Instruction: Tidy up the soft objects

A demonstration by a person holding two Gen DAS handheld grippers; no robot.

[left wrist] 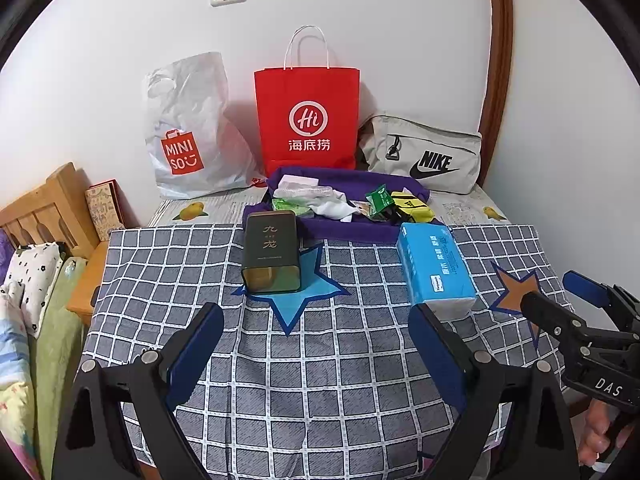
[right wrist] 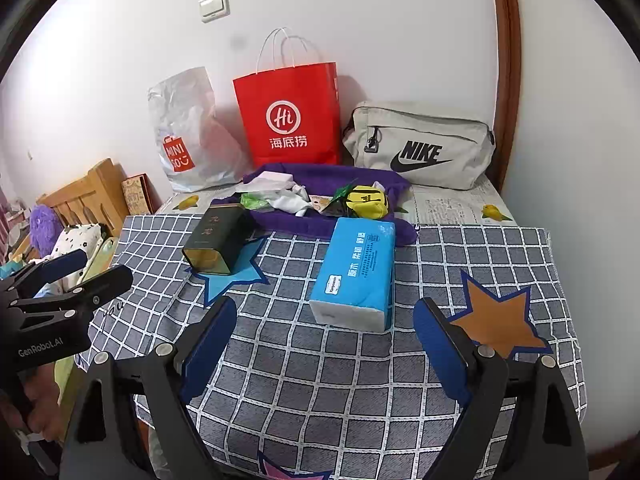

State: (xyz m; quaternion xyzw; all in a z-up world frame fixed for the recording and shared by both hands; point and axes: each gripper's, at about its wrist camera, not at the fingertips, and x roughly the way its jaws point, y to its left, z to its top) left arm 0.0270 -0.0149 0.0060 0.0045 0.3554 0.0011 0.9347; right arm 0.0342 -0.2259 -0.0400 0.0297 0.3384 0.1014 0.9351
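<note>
A blue tissue pack [left wrist: 436, 268] [right wrist: 356, 268] lies on the checked cloth [left wrist: 320, 372] [right wrist: 320, 364]. To its left, a dark green tin [left wrist: 272, 256] [right wrist: 218, 240] lies on a blue star patch. Behind them a purple cloth [left wrist: 352, 234] [right wrist: 304, 226] holds a white rag [left wrist: 336, 208] [right wrist: 290, 202], a yellow pouch [left wrist: 412, 204] [right wrist: 368, 200] and small packets. My left gripper [left wrist: 318, 310] [right wrist: 92, 270] hovers open before the tin, empty. My right gripper [right wrist: 326, 306] [left wrist: 556, 290] is open, the pack's near end just beyond its fingertips, untouched.
Against the wall stand a white plastic shopping bag [left wrist: 188, 140] [right wrist: 184, 140], a red paper bag [left wrist: 308, 120] [right wrist: 288, 116] and a grey Nike pouch [left wrist: 424, 156] [right wrist: 420, 148]. A wooden headboard [left wrist: 44, 208] and bedding lie to the left. A brown door frame [left wrist: 500, 60] rises at right.
</note>
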